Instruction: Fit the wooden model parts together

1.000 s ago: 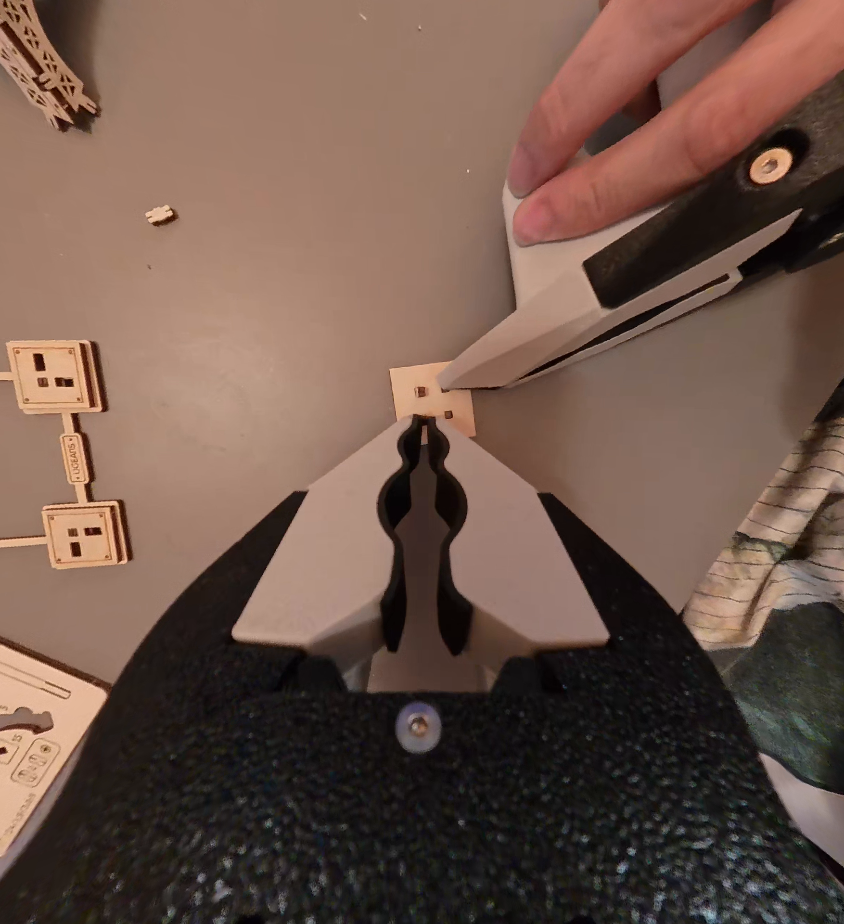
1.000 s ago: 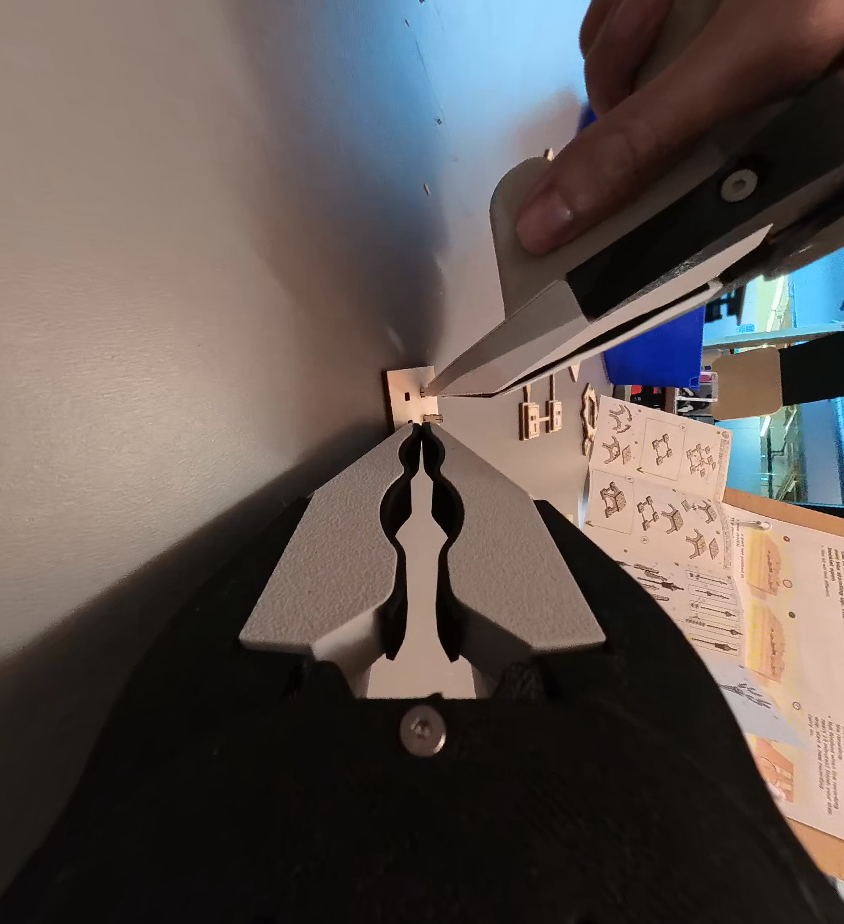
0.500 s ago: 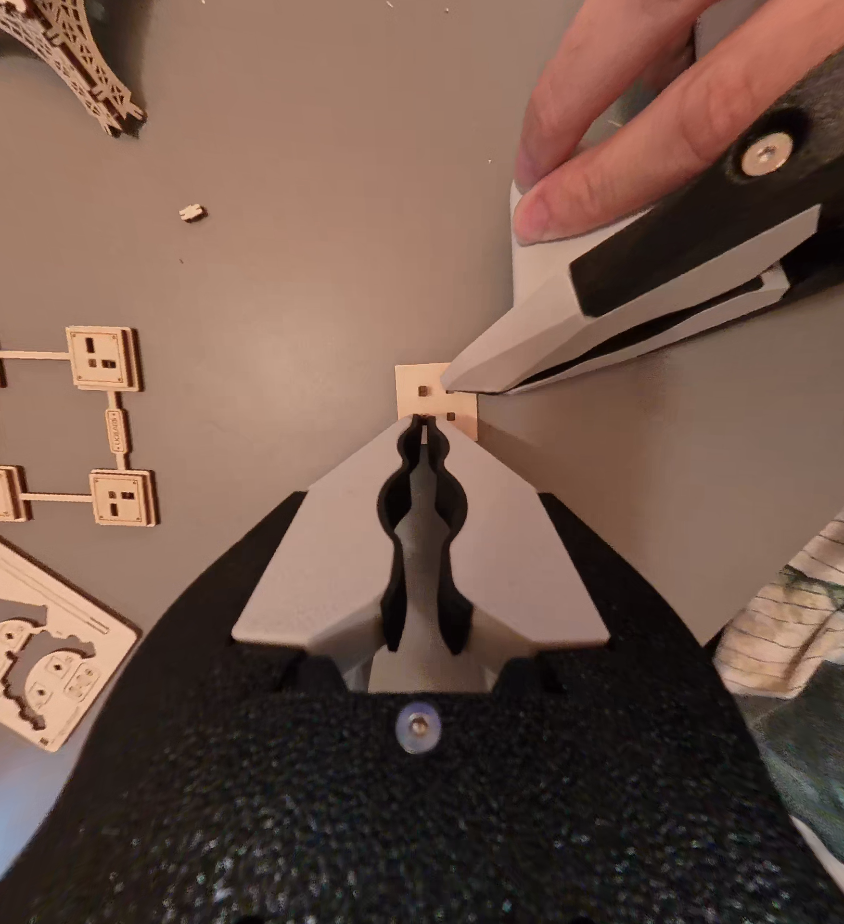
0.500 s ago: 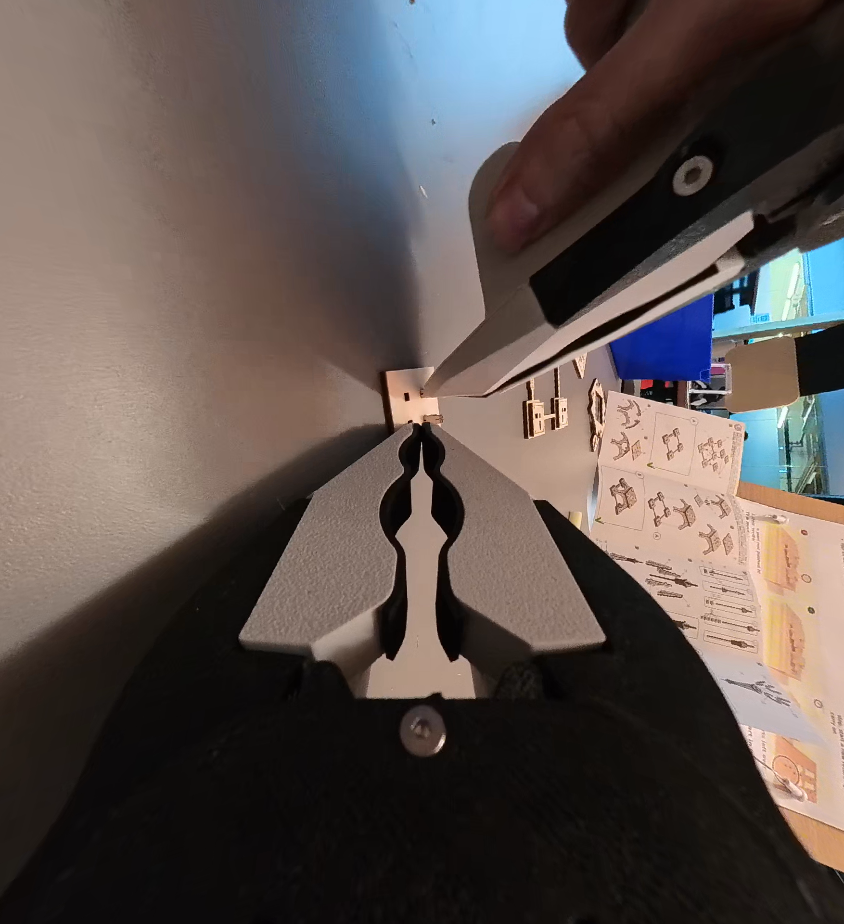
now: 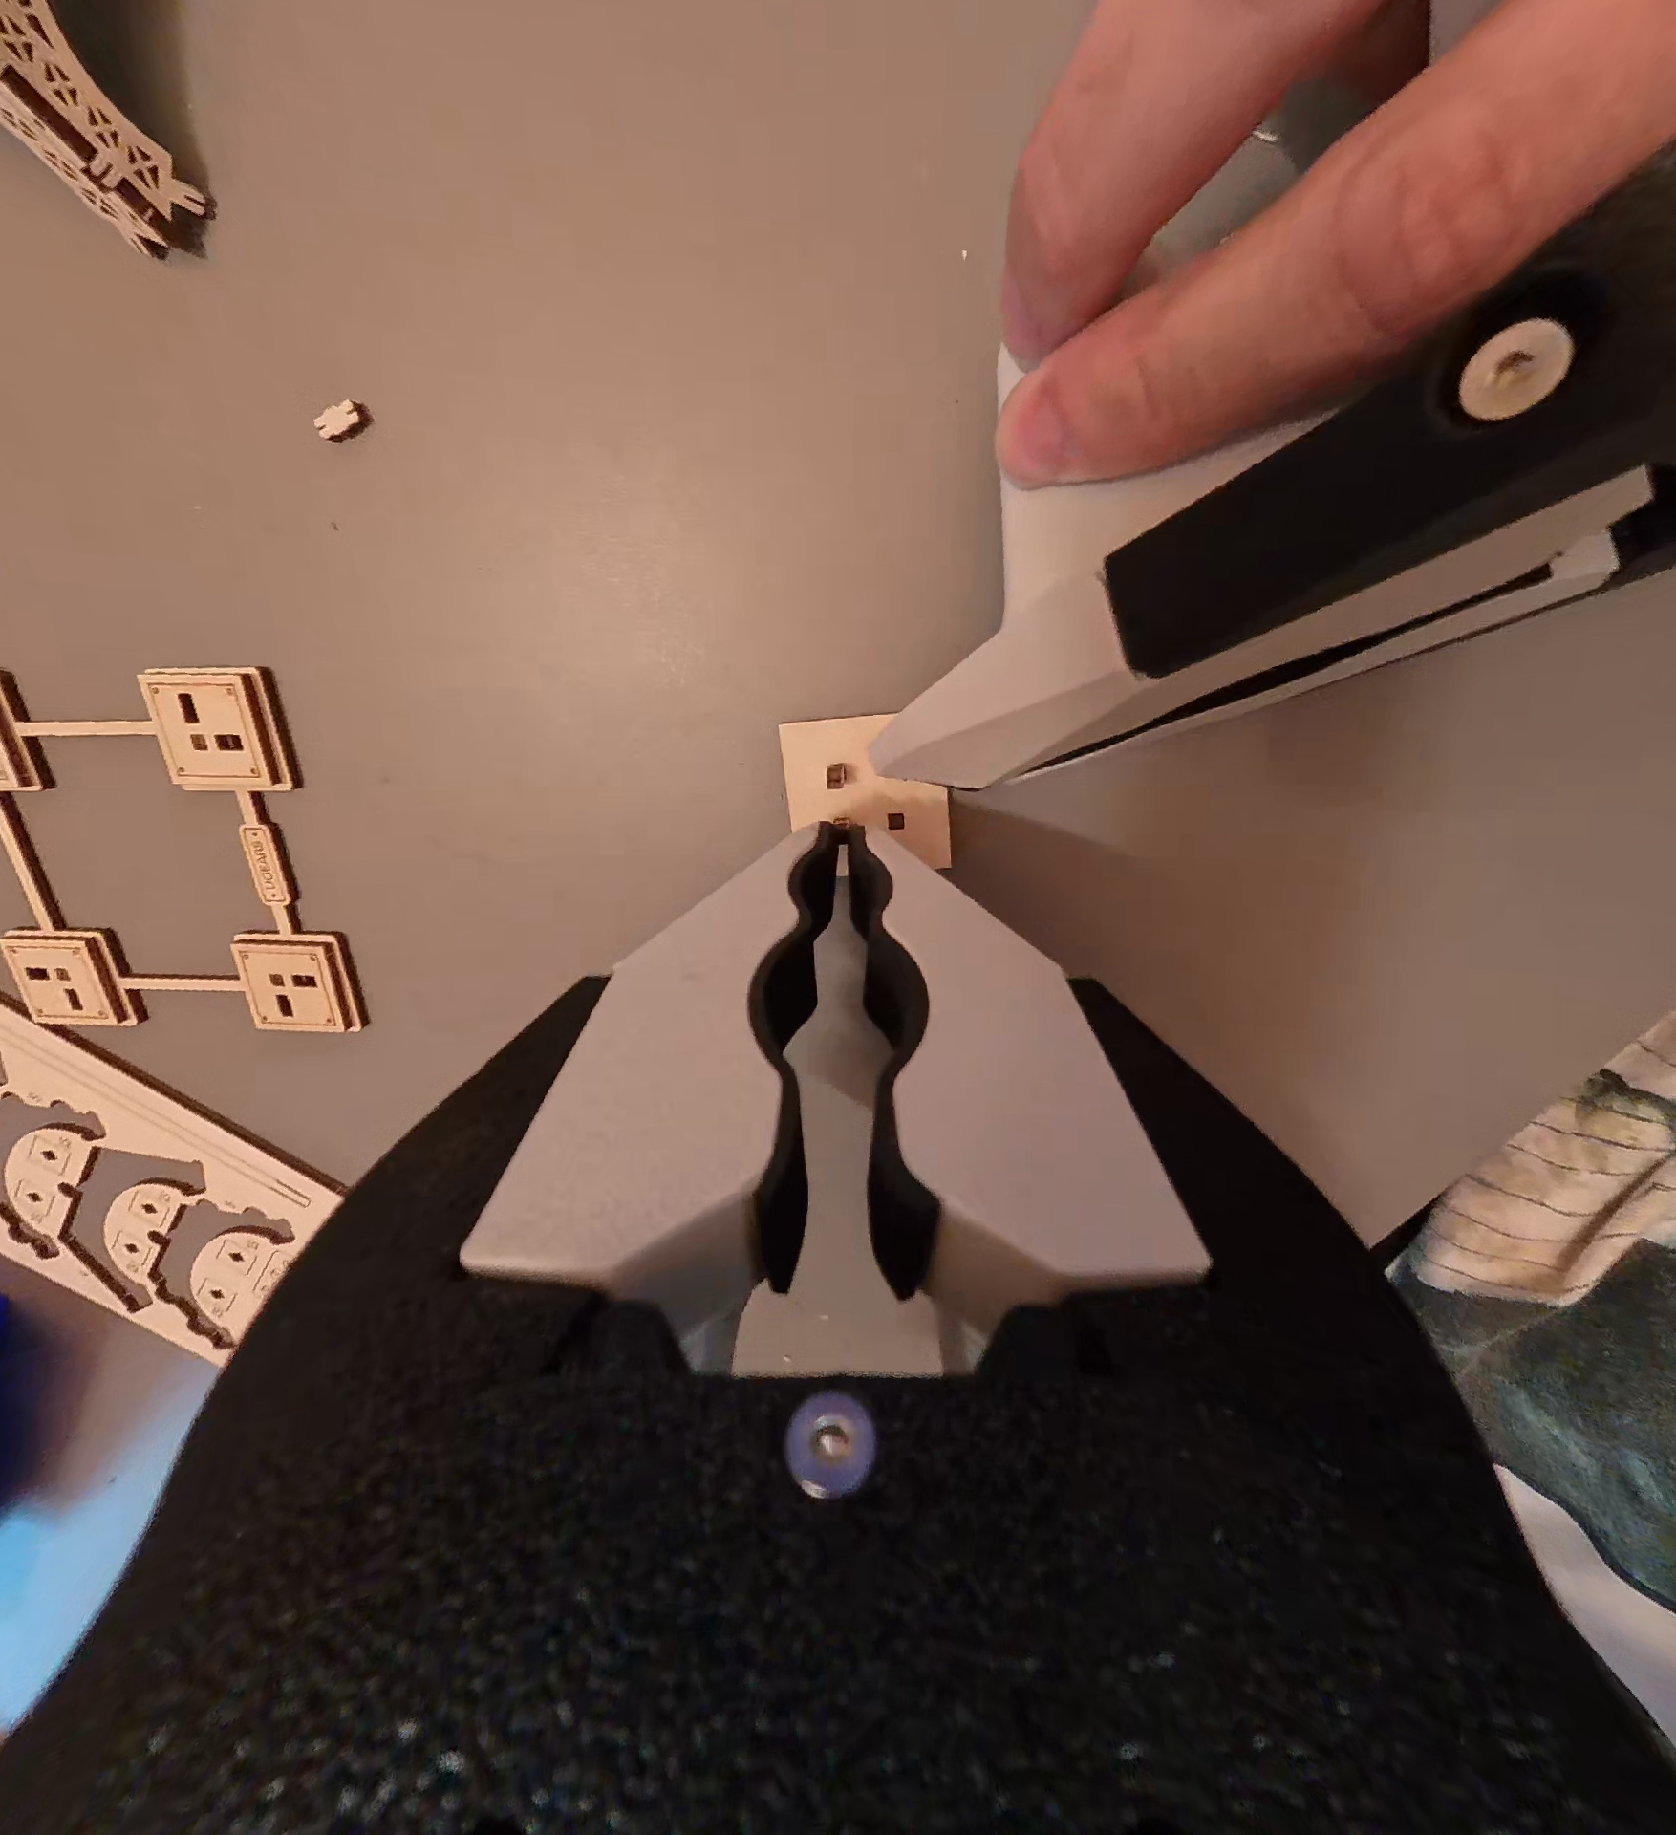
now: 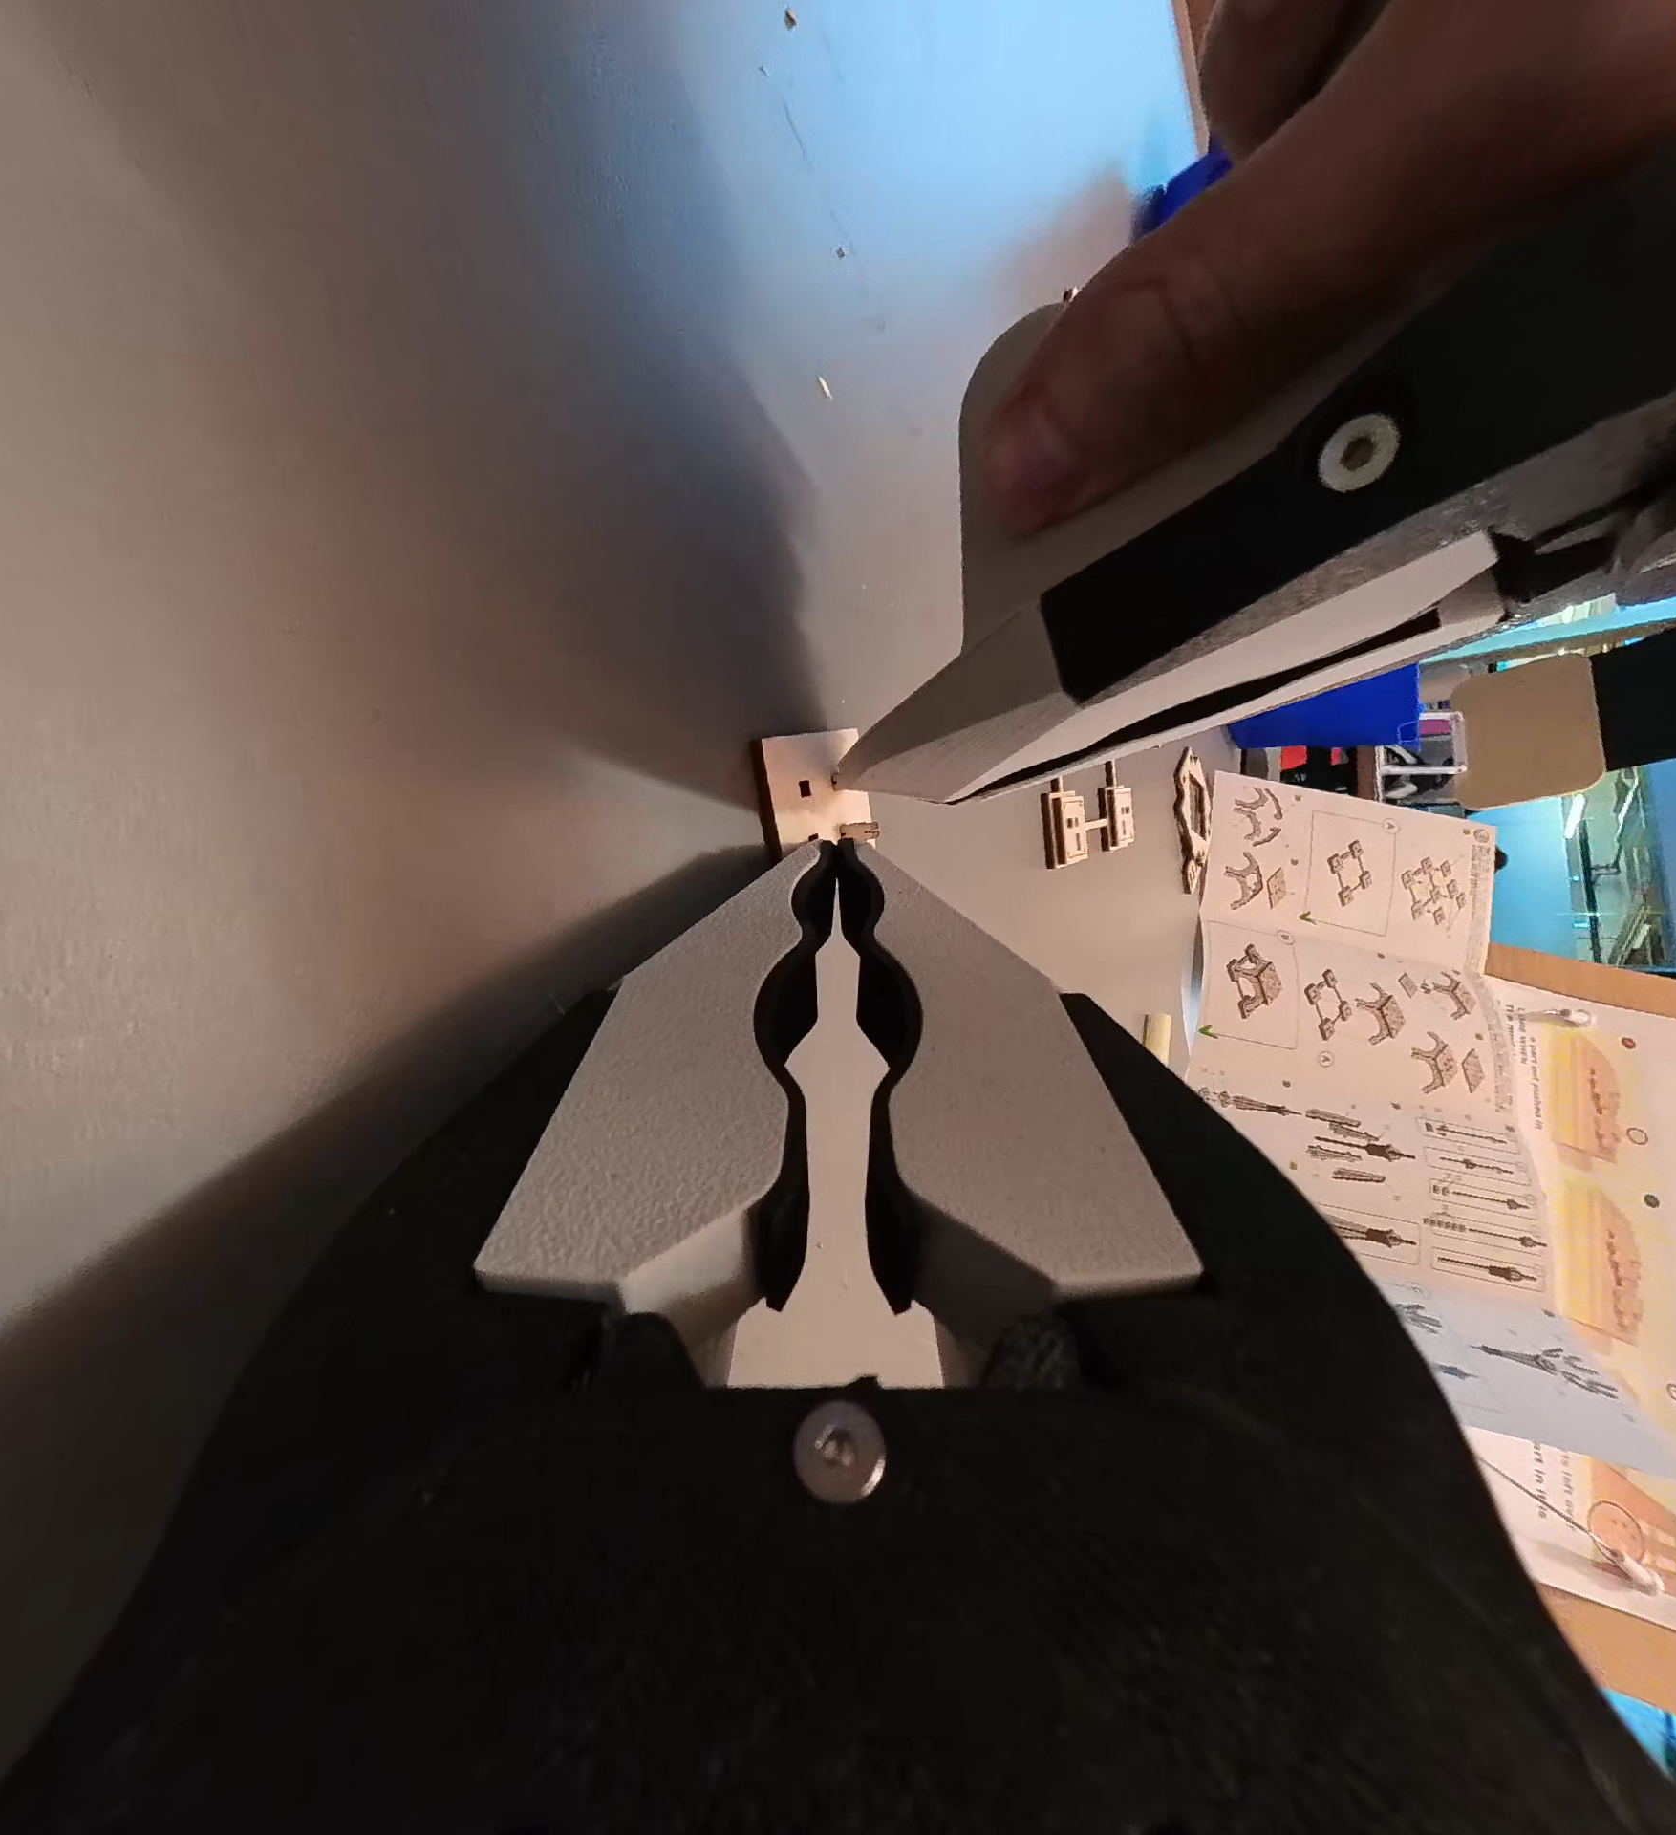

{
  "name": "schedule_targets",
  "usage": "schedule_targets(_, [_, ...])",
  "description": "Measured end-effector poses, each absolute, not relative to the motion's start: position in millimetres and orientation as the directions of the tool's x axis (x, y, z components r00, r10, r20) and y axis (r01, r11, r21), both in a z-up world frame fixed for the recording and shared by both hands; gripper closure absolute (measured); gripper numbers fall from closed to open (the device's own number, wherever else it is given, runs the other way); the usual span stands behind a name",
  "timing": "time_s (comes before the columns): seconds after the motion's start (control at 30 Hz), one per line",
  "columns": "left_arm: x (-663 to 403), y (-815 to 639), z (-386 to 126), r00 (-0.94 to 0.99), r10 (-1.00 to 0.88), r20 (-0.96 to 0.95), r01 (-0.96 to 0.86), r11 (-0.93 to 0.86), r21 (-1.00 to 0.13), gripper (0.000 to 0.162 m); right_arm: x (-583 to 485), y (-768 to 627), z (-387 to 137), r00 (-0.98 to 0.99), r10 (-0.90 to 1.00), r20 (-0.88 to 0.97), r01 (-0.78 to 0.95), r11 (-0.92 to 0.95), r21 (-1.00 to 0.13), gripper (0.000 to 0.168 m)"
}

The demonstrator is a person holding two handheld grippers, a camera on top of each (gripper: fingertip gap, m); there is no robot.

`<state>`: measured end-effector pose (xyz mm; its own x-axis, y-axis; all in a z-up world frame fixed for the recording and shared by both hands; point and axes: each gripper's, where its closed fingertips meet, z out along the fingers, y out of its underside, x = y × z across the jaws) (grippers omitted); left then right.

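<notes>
A small square wooden plate (image 5: 829, 750) with tiny square holes is held between my two grippers over the grey table (image 5: 566, 496). My left gripper (image 5: 840, 836) is shut, its tips at the plate's near edge where a tiny peg (image 5: 842, 822) sits. My right gripper (image 5: 882, 767) comes in from the upper right, shut, its tip over the plate's corner beside a second peg (image 5: 836, 775). In the right wrist view my right gripper (image 6: 836, 850) is shut at the plate (image 6: 799, 784) edge by a peg (image 6: 859, 829). The left gripper (image 6: 842, 779) touches the plate there.
A frame of square wooden parts (image 5: 149, 854), a laser-cut sheet (image 5: 99, 1192), a lattice tower section (image 5: 70, 119) and a loose chip (image 5: 340, 421) lie to the left. Clothing (image 5: 1559, 1241) is at the right. Instruction sheets (image 6: 1360, 1043) lie beyond the plate. The loose chip (image 5: 340, 421) is about equally far from each gripper, around 11 centimetres.
Both grippers stay shut at the plate. In the left wrist view the table parts have slid rightward and the laser-cut sheet has come further into view, so the grippers and plate have shifted over the table.
</notes>
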<state>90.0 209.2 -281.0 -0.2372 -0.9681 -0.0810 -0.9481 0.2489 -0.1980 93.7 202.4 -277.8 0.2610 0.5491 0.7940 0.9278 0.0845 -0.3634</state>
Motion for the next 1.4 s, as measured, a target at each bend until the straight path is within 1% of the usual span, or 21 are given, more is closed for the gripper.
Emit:
schedule_targets(0.3, [91.1,208.9,-281.7,-0.237,-0.968,-0.086,-0.959,0.247,-0.138,0.162,94.4,206.5,-279.2,0.269,0.545,0.794,0.923,0.089,-0.373,0.168])
schedule_targets(0.47, [91.3,208.9,-281.6,-0.229,-0.972,-0.058,-0.961,0.235,-0.143,0.162,94.3,208.7,-280.2,0.276,0.55,0.788,0.92,0.088,-0.383,0.168])
schedule_targets(0.63, [91.5,207.3,-278.5,-0.202,-0.979,-0.003,-0.95,0.196,-0.245,0.16,94.2,208.7,-281.0,0.276,0.552,0.787,0.919,0.089,-0.384,0.168])
schedule_targets(0.7, [92.9,212.9,-269.5,-0.174,-0.984,-0.019,-0.937,0.172,-0.305,0.147,94.0,208.3,-280.9,0.285,0.556,0.781,0.914,0.087,-0.396,0.168])
schedule_targets(0.73, [93.2,215.3,-264.6,-0.162,-0.986,-0.025,-0.929,0.161,-0.332,0.144,93.8,208.1,-280.9,0.287,0.557,0.779,0.913,0.086,-0.398,0.168])
schedule_targets(0.83, [94.2,216.7,-256.7,-0.148,-0.988,-0.033,-0.898,0.148,-0.414,0.146,93.5,207.4,-280.8,0.29,0.557,0.778,0.912,0.086,-0.401,0.168])
schedule_targets(0.93, [91.7,209.2,-264.0,-0.184,-0.982,-0.041,-0.869,0.182,-0.46,0.148,93.4,206.9,-280.5,0.297,0.558,0.775,0.908,0.085,-0.41,0.168])
schedule_targets(1.0, [92.4,207.5,-268.1,-0.197,-0.977,-0.08,-0.847,0.211,-0.489,0.147,93.5,206.5,-280.4,0.307,0.561,0.769,0.903,0.083,-0.421,0.168])
schedule_targets(1.13, [99.4,207.9,-265.1,-0.199,-0.968,-0.151,-0.784,0.25,-0.568,0.156,93.8,205.6,-280.1,0.3,0.56,0.773,0.907,0.083,-0.413,0.168])
schedule_targets(1.4, [93.7,210.3,-271.0,-0.217,-0.962,-0.166,-0.724,0.273,-0.633,0.152,94.9,203.7,-279.6,0.297,0.56,0.774,0.909,0.083,-0.408,0.168])
